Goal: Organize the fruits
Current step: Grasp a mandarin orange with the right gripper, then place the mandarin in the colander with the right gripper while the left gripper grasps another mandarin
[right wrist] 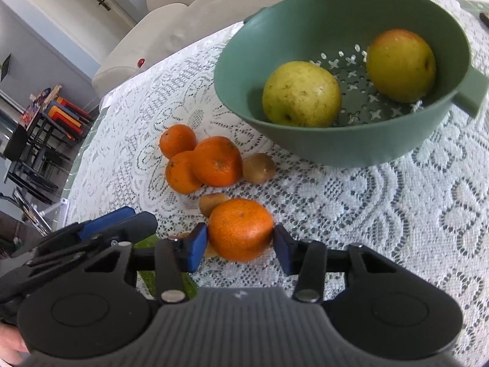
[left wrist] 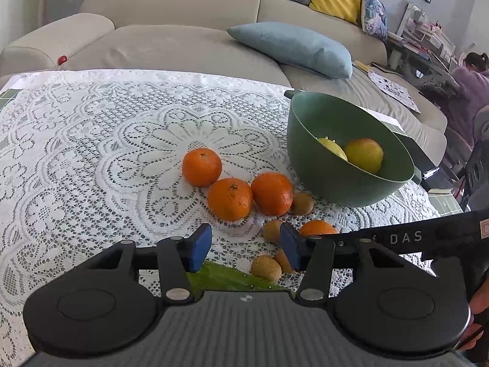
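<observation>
My right gripper [right wrist: 240, 246] has its blue pads pressed on both sides of an orange [right wrist: 240, 229] that rests on the lace cloth. Three more oranges [left wrist: 229, 198] lie bunched at the table's middle, with small brown kiwis [left wrist: 302, 203] beside them. The green colander bowl [left wrist: 321, 177] stands at the right and holds a yellow-green fruit [right wrist: 301, 93] and a yellow-red one [right wrist: 400, 64]. My left gripper [left wrist: 246, 244] hangs open over bare cloth just left of the held orange [left wrist: 318, 227], nothing between its pads. A green object [left wrist: 232, 278] lies under it, mostly hidden.
The white lace tablecloth [left wrist: 91, 140] runs wide to the left and far side. Behind the table is a beige sofa [left wrist: 171, 42] with a blue cushion [left wrist: 293, 47]. A person [left wrist: 473, 79] sits far right. The right gripper's black body [left wrist: 397, 238] crosses close beside my left one.
</observation>
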{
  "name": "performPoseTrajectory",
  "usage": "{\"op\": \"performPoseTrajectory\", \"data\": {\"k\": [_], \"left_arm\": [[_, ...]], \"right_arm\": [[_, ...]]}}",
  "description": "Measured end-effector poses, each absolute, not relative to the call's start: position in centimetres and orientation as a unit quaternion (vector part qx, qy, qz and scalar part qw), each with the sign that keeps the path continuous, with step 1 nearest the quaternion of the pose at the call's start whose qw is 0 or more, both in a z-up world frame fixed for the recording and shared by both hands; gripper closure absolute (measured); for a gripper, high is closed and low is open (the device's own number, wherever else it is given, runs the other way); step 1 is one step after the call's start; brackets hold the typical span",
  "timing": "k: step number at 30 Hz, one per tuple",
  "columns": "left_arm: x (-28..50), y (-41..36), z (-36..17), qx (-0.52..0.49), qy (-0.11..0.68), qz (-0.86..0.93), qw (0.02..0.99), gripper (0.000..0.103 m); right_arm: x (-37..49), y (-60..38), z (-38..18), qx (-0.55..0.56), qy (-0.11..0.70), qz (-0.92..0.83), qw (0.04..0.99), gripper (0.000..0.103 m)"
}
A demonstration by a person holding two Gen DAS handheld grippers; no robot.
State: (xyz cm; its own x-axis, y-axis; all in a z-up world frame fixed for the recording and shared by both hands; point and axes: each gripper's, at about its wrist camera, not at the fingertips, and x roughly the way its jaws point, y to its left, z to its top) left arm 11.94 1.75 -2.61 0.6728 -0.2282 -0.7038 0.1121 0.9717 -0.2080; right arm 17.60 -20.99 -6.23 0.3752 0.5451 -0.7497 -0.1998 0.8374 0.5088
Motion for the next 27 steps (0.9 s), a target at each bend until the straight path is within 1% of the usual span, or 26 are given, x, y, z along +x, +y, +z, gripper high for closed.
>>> {"op": "performPoseTrajectory", "data": {"k": [6,13,21,27], "left_arm": [[12.0,1.3,-2.4,-0.075,0.391,-0.101,0.912,0.043],[11.7,0.9,-1.9,-0.072,0.383,-0.108,0.915,0.043],[11.5,1.2,-1.3,-0.08,0.368,-0.109,0.92,0.043],[11.2,1.7,-0.3,-0.095,0.339,-0.112,0.929,0.043]], "right_arm": [[17.9,-20.9,-6.4,0.17,0.511,0.232,0.81,0.059],[17.0,-20.6,-5.6,0.125,0.495,0.237,0.827,0.06],[15.3,-20.9,-2.9,0.083,0.434,0.252,0.861,0.06],[14.3,-21.6,-1.1,0.07,0.382,0.271,0.881,0.06]]}}
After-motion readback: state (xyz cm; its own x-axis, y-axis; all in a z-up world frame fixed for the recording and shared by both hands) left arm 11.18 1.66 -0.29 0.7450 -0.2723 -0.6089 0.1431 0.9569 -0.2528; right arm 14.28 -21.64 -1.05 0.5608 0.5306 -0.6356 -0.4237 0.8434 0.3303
